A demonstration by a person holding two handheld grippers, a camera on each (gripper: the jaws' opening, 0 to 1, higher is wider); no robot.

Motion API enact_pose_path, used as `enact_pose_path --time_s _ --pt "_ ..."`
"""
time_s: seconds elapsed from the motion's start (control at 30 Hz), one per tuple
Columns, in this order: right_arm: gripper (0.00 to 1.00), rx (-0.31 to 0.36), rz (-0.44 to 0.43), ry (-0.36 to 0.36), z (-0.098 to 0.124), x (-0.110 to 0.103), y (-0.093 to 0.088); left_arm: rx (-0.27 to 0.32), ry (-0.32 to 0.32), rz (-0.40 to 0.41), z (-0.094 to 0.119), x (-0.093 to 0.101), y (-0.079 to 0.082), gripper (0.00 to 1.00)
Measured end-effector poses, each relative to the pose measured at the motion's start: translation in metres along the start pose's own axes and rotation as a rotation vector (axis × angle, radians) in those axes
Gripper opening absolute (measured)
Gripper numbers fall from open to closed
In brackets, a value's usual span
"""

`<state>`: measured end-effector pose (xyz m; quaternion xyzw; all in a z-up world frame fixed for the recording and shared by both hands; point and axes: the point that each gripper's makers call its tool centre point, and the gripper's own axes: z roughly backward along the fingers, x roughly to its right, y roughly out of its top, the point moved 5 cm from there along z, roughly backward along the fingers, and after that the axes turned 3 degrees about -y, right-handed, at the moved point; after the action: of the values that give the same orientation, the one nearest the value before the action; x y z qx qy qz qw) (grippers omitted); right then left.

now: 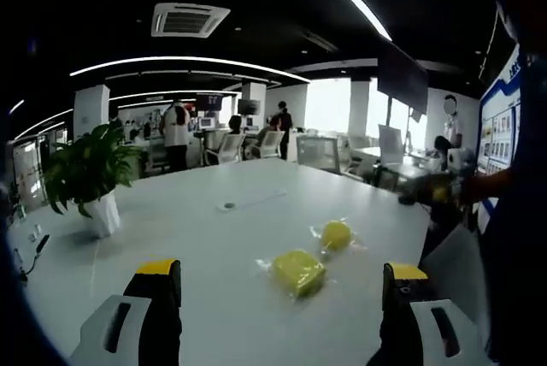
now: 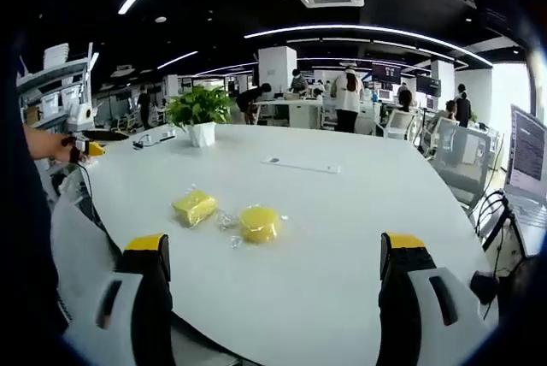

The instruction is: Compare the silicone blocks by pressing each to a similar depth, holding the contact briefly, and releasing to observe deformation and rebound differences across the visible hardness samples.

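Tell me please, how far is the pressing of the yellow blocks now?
Nothing looks done yet. The square yellow block and the round yellow block lie in clear wrap on the white table, untouched. In hand: the left claw and right claw are open, apart from both. Left: pressing, holding and releasing each block.

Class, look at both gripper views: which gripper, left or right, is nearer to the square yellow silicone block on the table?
Left, though the margin is modest. The square yellow block lies just beyond the left gripper, between its open jaws. From the right gripper it lies farther ahead, off to the left.
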<state>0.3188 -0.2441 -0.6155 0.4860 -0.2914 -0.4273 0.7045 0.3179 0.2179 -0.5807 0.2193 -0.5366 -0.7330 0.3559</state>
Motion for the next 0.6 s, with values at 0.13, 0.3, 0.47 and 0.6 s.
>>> enact_pose_path --time_s 0.13,0.3,0.47,0.6 --pt "0.97 -0.022 -0.005 -0.007 0.001 0.002 -0.007 -0.020 0.001 0.000 0.005 -0.001 -0.004 1.00" --pt "0.97 -0.044 0.004 -0.005 0.000 0.002 -0.013 -0.101 -0.006 0.013 0.010 -0.002 -0.027 1.00" --pt "0.97 -0.055 0.010 0.007 -0.001 -0.001 -0.014 -0.082 -0.010 0.028 0.009 0.001 -0.029 1.00" --pt "0.97 -0.060 0.011 0.011 -0.003 -0.001 -0.016 -0.085 -0.024 0.029 0.003 0.003 -0.028 1.00"
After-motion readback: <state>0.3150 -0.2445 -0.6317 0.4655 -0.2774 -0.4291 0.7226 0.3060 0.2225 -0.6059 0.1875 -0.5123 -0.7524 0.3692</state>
